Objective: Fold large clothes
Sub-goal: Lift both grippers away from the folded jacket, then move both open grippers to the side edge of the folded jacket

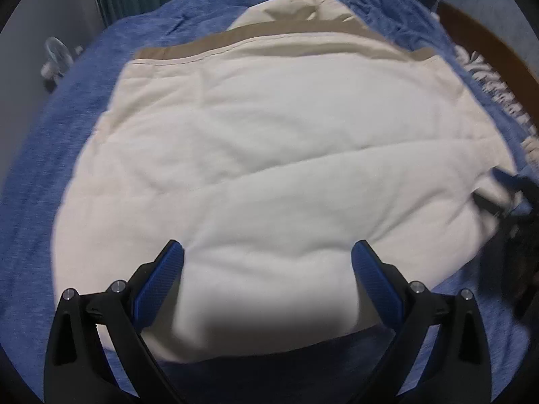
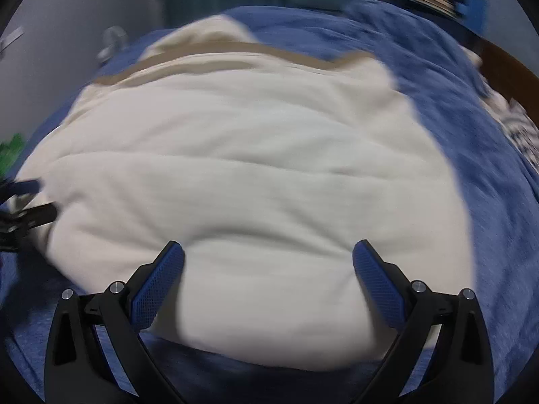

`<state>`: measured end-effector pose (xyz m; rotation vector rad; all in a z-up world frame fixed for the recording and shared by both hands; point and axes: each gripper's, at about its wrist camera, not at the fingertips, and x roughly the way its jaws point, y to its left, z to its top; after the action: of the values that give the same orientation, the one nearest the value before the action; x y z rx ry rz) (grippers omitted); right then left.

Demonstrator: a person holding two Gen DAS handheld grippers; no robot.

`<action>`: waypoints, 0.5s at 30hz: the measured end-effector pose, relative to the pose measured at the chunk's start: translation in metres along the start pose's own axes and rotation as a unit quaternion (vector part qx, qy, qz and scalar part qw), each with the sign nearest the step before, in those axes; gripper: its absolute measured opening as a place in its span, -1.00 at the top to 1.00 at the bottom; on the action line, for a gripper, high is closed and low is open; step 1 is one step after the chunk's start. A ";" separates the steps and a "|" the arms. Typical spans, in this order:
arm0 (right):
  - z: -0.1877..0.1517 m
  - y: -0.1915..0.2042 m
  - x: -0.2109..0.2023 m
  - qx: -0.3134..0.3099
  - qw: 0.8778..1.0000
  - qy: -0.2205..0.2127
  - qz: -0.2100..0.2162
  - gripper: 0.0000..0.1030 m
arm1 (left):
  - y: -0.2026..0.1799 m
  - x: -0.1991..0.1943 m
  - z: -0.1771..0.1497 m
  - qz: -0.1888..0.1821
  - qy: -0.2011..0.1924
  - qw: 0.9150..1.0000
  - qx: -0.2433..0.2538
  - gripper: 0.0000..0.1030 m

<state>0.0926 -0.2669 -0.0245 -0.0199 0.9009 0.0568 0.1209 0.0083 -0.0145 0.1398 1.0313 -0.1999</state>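
A large cream-white garment (image 1: 256, 175) with a tan band along its far edge lies spread flat on a blue blanket (image 1: 30, 222). It also shows in the right wrist view (image 2: 256, 175). My left gripper (image 1: 267, 252) is open and empty, over the garment's near edge. My right gripper (image 2: 268, 252) is open and empty, over the near edge further right. Each gripper shows blurred at the edge of the other's view: the right one (image 1: 505, 192) at the garment's right side, the left one (image 2: 23, 202) at its left side.
The blue blanket (image 2: 488, 202) covers the bed all around the garment. A patterned white-and-blue cloth (image 1: 498, 94) lies at the right by a brown wooden edge (image 1: 495, 43). A small fan (image 1: 55, 57) stands at the far left. Curtains hang at the back.
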 end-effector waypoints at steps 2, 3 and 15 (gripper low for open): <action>-0.003 -0.025 -0.003 0.023 0.999 0.002 -0.029 -0.87 | 0.011 -0.002 -0.005 0.015 0.003 1.000 -0.009 -0.88; -0.006 -0.034 -0.004 0.034 0.998 0.005 -0.045 -0.87 | 0.016 -0.002 -0.006 0.020 0.004 1.000 -0.015 -0.88; -0.006 -0.099 -0.011 0.150 0.987 0.007 -0.056 -0.83 | 0.057 -0.023 -0.013 0.090 -0.026 0.994 -0.050 -0.87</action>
<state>0.0872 -0.3667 -0.0203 0.2103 0.9143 -0.1835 0.1115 0.0689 -0.0001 0.1356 0.9697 0.0120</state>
